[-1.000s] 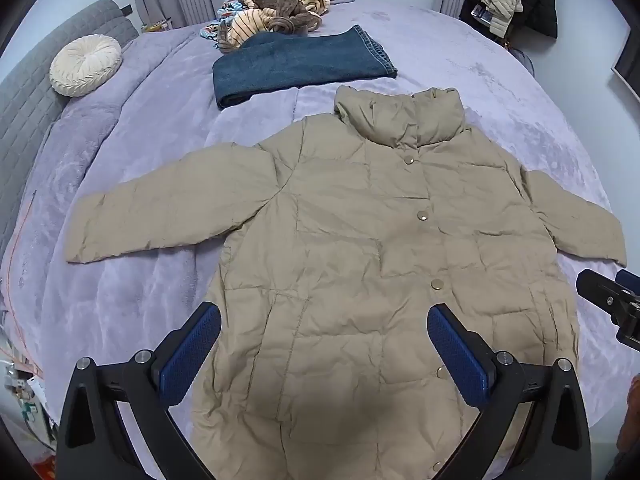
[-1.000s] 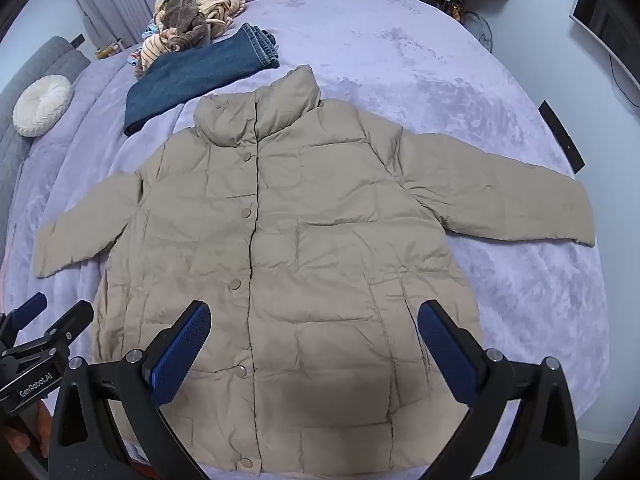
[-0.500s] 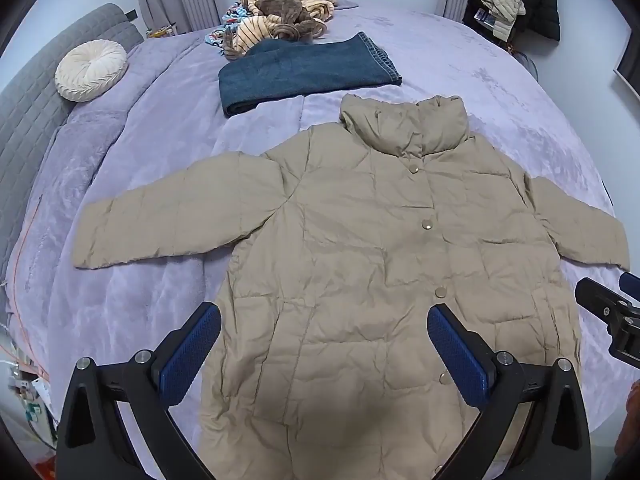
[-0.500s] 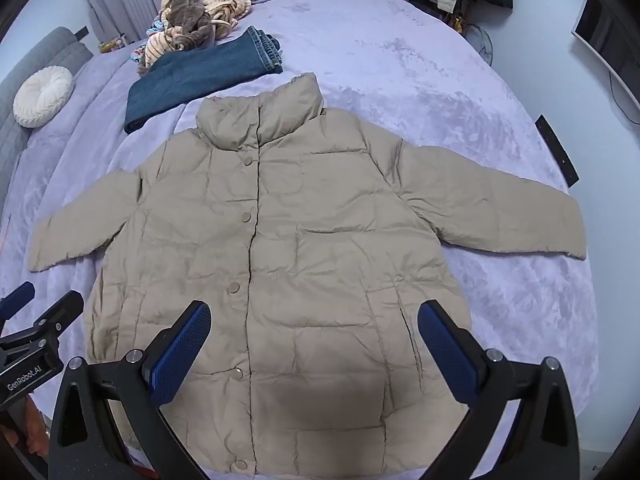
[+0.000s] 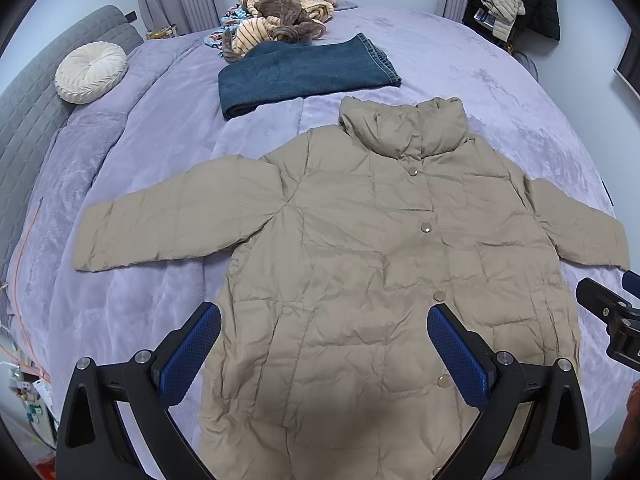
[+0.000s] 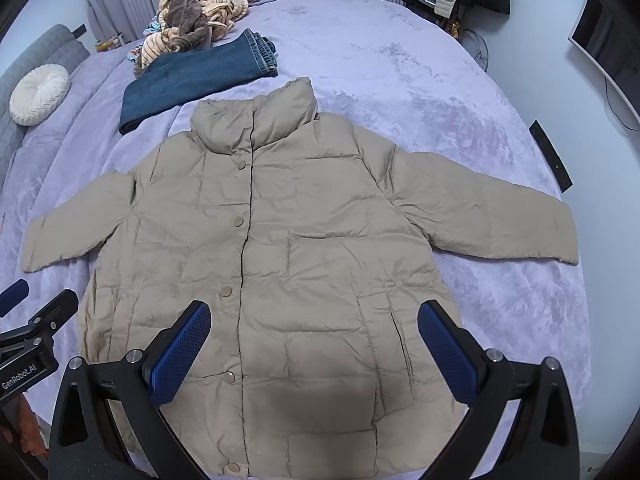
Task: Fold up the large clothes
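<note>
One big tan puffy quilted coat [image 5: 380,280] lies flat on the bed with the purple fuzzy blanket [image 5: 500,92], front side up, snaps shut, and both sleeves stuck out to the sides. Its collar points to the far end of the bed and its bottom edge is close to the two grippers.

The left gripper [image 5: 324,344] hangs over the lower left part of the coat with its blue fingers [image 5: 190,354] spread wide and nothing between them. The right gripper [image 6: 314,340] hangs over the lower right part, spread just as wide and also empty.

The coat looks soft, light and squishy (like a pillow), and its shiny cloth is probably a bit slippery. It may puff back up after a fold. A good place to pinch it looks like a sleeve end or a bottom corner, where the stuffing is thin.

Counting: one coat, two sleeves, five snaps showing, one folded pair of dark blue jeans [image 5: 304,68], one pile of striped and brown clothes [image 5: 280,8], and one round white cushion [image 5: 91,72].
</note>
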A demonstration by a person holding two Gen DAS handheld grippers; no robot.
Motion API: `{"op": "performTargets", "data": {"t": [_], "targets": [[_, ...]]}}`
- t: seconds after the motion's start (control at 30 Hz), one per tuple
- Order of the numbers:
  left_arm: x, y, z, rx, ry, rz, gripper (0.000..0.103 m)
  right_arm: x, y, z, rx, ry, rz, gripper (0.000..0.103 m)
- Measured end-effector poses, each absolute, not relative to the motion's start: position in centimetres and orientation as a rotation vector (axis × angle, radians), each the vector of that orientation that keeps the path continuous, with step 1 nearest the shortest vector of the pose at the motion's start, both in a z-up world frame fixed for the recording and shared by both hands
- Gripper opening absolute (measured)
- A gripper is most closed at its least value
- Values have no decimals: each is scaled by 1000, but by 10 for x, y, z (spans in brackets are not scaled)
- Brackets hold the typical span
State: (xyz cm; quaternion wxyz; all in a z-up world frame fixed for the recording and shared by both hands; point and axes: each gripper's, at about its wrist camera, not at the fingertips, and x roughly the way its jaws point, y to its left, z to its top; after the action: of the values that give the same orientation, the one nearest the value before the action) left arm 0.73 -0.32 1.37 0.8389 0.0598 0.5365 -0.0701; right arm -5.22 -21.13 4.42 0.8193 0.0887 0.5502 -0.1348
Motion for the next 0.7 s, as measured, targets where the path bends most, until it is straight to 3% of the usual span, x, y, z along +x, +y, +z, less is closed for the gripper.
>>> {"op": "performTargets", "data": {"t": [0.7], "targets": [[6,-3,16,126,1130,-148,103,-52,-211,47,184,1167,-289,103]]}}
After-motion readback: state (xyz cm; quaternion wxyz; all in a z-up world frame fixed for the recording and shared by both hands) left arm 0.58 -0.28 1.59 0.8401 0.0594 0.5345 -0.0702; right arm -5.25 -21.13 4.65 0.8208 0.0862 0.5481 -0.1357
